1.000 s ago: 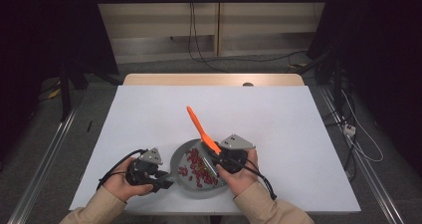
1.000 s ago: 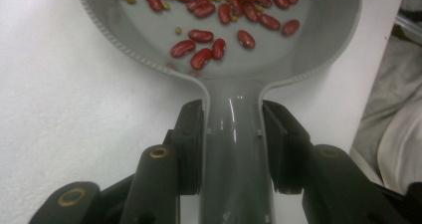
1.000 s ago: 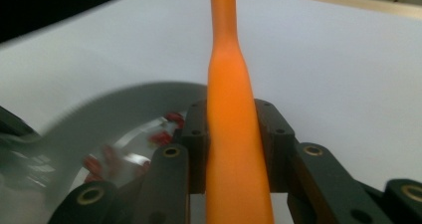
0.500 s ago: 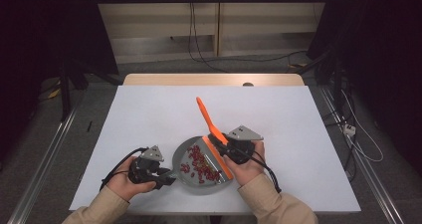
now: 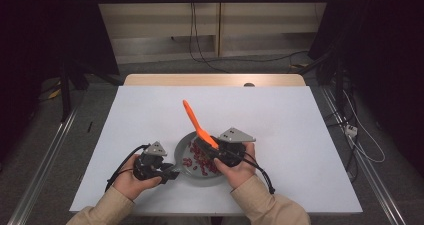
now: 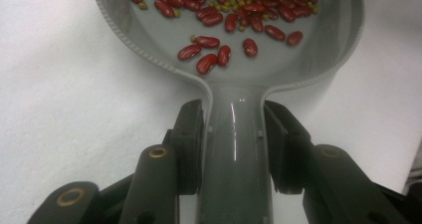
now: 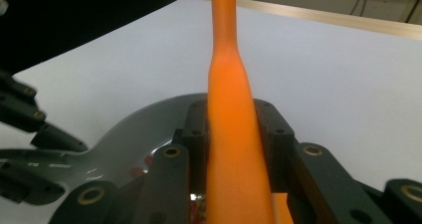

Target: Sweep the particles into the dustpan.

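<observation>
A grey pan (image 5: 201, 179) holding red beans (image 5: 196, 158) and small green ones sits on the white table near its front edge. My left gripper (image 5: 169, 170) is shut on the pan's handle (image 6: 234, 154), one jaw on each side of it, with red beans (image 6: 214, 57) just beyond. My right gripper (image 5: 214, 152), over the pan's right side, is shut on an orange spatula (image 5: 194, 120). The spatula's handle (image 7: 230, 89) rises between the jaws and leans up and away to the left. The blade end is hidden under the gripper. The pan's rim (image 7: 124, 129) lies below the right gripper.
White table cover (image 5: 300, 135) stretches far and to both sides of the pan. A wooden table edge (image 5: 215, 79) runs along the back with a small dark object (image 5: 248, 85) on it. Cables (image 5: 360, 135) lie on the floor at the right.
Half a second ago the right gripper and spatula stood further right over the pan; they have come back left. The left gripper and pan have kept still.
</observation>
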A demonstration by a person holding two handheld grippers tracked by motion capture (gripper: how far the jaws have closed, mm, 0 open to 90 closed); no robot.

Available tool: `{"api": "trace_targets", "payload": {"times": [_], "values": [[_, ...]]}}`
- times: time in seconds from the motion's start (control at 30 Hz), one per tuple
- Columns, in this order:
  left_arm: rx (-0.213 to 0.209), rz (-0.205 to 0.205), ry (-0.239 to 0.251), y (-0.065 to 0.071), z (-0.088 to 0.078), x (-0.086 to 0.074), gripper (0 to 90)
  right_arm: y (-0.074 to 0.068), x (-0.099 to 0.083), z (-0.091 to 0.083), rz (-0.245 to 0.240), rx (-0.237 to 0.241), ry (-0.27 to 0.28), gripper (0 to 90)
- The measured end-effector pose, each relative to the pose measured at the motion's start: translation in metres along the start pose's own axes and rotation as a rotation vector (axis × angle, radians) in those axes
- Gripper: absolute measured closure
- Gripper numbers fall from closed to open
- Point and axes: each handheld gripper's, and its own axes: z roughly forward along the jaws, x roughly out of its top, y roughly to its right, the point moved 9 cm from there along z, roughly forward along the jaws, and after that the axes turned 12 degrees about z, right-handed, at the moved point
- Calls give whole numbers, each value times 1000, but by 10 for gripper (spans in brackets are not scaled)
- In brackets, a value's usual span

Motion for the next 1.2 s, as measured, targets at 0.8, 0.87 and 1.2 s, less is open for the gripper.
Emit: {"api": "trace_targets", "payload": {"times": [0.8,0.87,1.2], "values": [[66,86,17,1,12,3,633,73,5,-20,-5,-142,-3,709],[79,87,43,1,12,3,633,78,4,-23,-2,-146,1,709],[109,72,130,-4,6,7,633,94,6,-33,9,-172,16,709]]}}
